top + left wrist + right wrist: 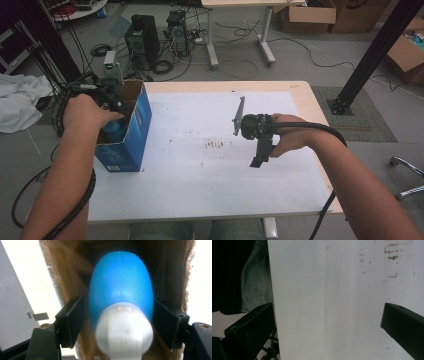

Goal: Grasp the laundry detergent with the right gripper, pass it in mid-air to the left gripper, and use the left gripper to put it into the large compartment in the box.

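A blue bottle [121, 287] with a white cap stands inside an open blue cardboard box [134, 131] at the table's left edge. Its blue top [114, 129] shows beside the hand. My left gripper [118, 320] reaches down into the box with a jaw on each side of the bottle. The right jaw sits at the bottle's edge, while a thin strip of cardboard shows between the left jaw and the bottle. My right gripper [259, 159] hovers over the white table top [332, 290], right of centre, pointing down. Its jaws stand wide apart with nothing between them.
Small brown stains [215, 144] mark the middle of the table. Computer towers [142, 37] and cables lie on the floor beyond the far edge. A black post [372, 55] stands at the right. Jeans [255, 282] show past the table's near edge.
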Available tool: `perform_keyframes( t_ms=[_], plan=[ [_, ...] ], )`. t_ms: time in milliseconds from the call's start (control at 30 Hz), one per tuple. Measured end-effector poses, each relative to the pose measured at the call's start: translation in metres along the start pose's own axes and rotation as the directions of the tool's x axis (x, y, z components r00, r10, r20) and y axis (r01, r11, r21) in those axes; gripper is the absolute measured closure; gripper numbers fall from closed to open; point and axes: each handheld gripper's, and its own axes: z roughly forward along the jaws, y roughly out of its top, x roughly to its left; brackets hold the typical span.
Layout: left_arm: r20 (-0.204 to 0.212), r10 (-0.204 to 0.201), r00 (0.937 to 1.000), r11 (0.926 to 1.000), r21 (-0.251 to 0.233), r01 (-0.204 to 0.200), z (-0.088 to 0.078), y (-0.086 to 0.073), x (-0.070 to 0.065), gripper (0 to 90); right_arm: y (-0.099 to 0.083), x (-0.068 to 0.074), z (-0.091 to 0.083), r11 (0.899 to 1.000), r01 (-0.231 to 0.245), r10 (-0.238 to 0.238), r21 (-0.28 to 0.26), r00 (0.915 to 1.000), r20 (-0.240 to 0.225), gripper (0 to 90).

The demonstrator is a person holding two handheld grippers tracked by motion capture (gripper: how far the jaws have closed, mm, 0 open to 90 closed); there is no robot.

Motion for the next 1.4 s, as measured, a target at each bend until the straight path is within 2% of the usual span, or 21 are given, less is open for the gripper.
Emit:
perform_keyframes(
  t_ms=[233,400,467,633,800,867,1100,1200,1400],
  plan=[
    [-0.014,0.008,0.9999,0.9999,0.007,-0.008,-0.009,-0.002,0.001,27.5,0.002,0.000,0.001,1.000,0.003,-0.003,0.002,1.0000,-0.004,0.0],
    [0.001,0.009,1.0000,1.0000,0.003,-0.009,-0.016,-0.003,0.000,23.0,0.001,0.000,0.002,1.000,-0.003,0.003,0.002,1.0000,-0.008,0.0],
    [0.008,0.016,0.9998,0.9998,-0.009,-0.016,-0.021,-0.003,-0.001,22.0,0.001,0.001,0.002,1.000,-0.004,0.004,0.000,1.0000,-0.007,0.0],
    [-0.005,0.034,0.9994,0.9991,-0.026,-0.034,-0.035,-0.002,-0.005,21.0,0.000,0.000,0.001,1.000,-0.005,0.005,0.003,1.0000,-0.007,0.0],
    [-0.002,0.040,0.9992,0.9987,-0.032,-0.040,-0.045,-0.002,-0.008,18.9,0.000,0.000,0.001,1.000,-0.005,0.005,0.001,0.9999,-0.009,0.0],
    [-0.004,0.039,0.9992,0.9991,-0.018,-0.039,-0.050,-0.002,-0.009,17.5,0.001,0.000,0.002,1.000,-0.006,0.006,0.002,0.9999,-0.011,0.0],
    [-0.023,0.073,0.9970,0.9961,-0.048,-0.075,-0.069,-0.003,-0.015,15.9,0.002,0.000,0.002,1.000,-0.005,0.005,0.000,0.9999,-0.011,0.0],
    [-0.001,0.099,0.9951,0.9941,-0.045,-0.099,-0.073,-0.004,-0.018,14.5,0.001,-0.001,0.002,1.000,-0.005,0.005,0.001,0.9999,-0.012,0.0],
    [0.006,0.150,0.9887,0.9869,-0.061,-0.149,-0.079,-0.003,-0.027,10.2,0.001,0.000,0.003,1.000,-0.007,0.007,0.000,0.9999,-0.012,0.0]
  ],
)
